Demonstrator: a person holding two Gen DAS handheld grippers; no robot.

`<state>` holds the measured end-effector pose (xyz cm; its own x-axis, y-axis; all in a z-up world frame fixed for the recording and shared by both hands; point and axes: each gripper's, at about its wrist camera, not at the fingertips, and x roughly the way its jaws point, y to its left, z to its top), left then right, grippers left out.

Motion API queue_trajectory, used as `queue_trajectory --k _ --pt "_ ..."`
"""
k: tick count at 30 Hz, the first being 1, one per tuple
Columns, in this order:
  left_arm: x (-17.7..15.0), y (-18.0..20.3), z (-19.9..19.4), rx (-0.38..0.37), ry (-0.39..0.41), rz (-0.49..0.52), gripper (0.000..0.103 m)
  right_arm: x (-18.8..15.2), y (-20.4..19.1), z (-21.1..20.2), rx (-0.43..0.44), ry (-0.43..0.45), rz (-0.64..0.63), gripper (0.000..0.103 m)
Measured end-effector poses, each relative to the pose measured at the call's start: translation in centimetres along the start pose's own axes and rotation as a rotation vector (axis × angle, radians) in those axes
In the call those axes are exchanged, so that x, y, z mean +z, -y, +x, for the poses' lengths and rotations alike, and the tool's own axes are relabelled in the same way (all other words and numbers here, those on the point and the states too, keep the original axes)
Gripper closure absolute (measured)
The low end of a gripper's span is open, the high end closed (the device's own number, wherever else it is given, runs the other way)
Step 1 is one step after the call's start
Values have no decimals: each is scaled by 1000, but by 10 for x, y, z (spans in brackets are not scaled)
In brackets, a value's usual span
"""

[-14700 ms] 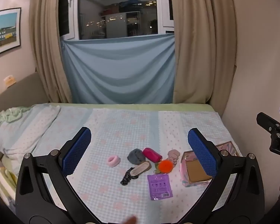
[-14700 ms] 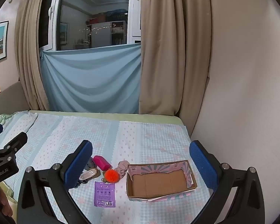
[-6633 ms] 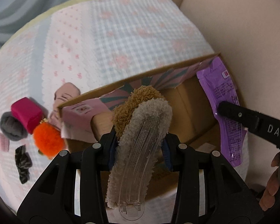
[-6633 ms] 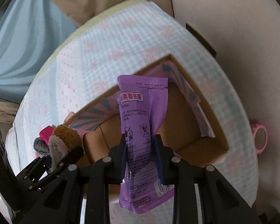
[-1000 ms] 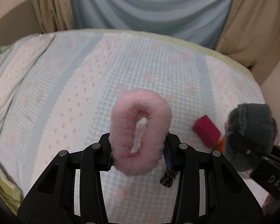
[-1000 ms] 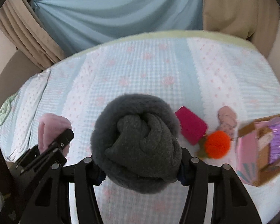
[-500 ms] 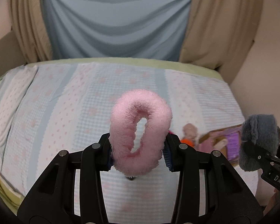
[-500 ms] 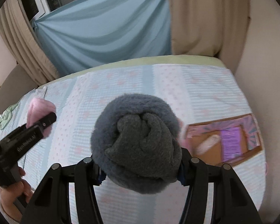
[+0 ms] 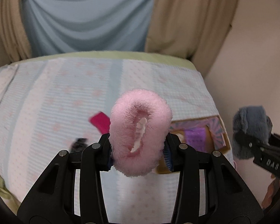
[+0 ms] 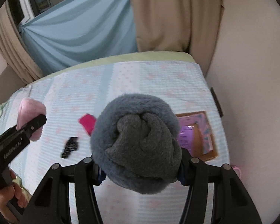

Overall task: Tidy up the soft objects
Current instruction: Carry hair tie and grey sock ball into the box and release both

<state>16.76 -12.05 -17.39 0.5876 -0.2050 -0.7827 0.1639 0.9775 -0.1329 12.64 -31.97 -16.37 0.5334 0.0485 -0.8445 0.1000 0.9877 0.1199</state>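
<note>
My left gripper (image 9: 139, 155) is shut on a fluffy pink scrunchie (image 9: 140, 130) and holds it above the bed; the scrunchie also shows in the right wrist view (image 10: 30, 118). My right gripper (image 10: 140, 169) is shut on a rolled grey fuzzy sock (image 10: 136, 156), also seen at the right of the left wrist view (image 9: 251, 130). The open cardboard box (image 9: 217, 130) lies on the bed below and to the right, with a purple packet (image 10: 186, 132) inside it.
A magenta pouch (image 10: 87, 122) and a black scrunchie (image 10: 70, 146) lie on the patterned bedspread (image 10: 140, 78). A pink ring (image 10: 237, 169) lies at the bed's right edge by the wall. Curtains hang behind the bed.
Both grippers have swung to the right toward the box, each still holding its item. The box and pouch now sit closer below them.
</note>
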Motion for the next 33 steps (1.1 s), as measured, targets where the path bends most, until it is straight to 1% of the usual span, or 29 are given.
queue_trajectory --k 1,4,7,9,11,13,16,19,25,28,31,32,33 --pt "-3 12 8 -7 -16 7 65 1 16 5 -7 -11 5 50" --pt "-9 39 36 -26 -69 23 65 4 46 20 -24 -45 14 50" --pt "-16 67 71 -36 -128 54 65 4 70 42 -43 -91 23 50" --pt "-21 77 94 -42 -160 74 65 2 83 58 -58 -120 31 50" --pt "-24 83 115 -50 -186 99 65 1 96 77 -53 -152 43 50" --pt "-29 93 141 -47 -227 141 65 -2 108 95 -45 -177 60 50" --pt "-41 109 180 -63 -298 170 66 -5 120 125 -48 -222 78 50" --pt "-51 122 210 -67 -348 207 65 -8 133 151 -45 -260 87 50" --pt "-72 137 250 -67 -433 293 66 -7 150 197 -37 -329 99 48" --pt "-78 142 261 -63 -461 327 66 -7 153 216 -32 -370 93 48" --pt "-82 142 266 -55 -472 353 65 -6 157 232 -25 -392 95 48" --pt "-81 142 268 -58 -471 356 63 -7 157 232 -25 -394 95 47" --pt "-81 142 269 -66 -478 357 49 -6 157 235 -21 -398 92 41"
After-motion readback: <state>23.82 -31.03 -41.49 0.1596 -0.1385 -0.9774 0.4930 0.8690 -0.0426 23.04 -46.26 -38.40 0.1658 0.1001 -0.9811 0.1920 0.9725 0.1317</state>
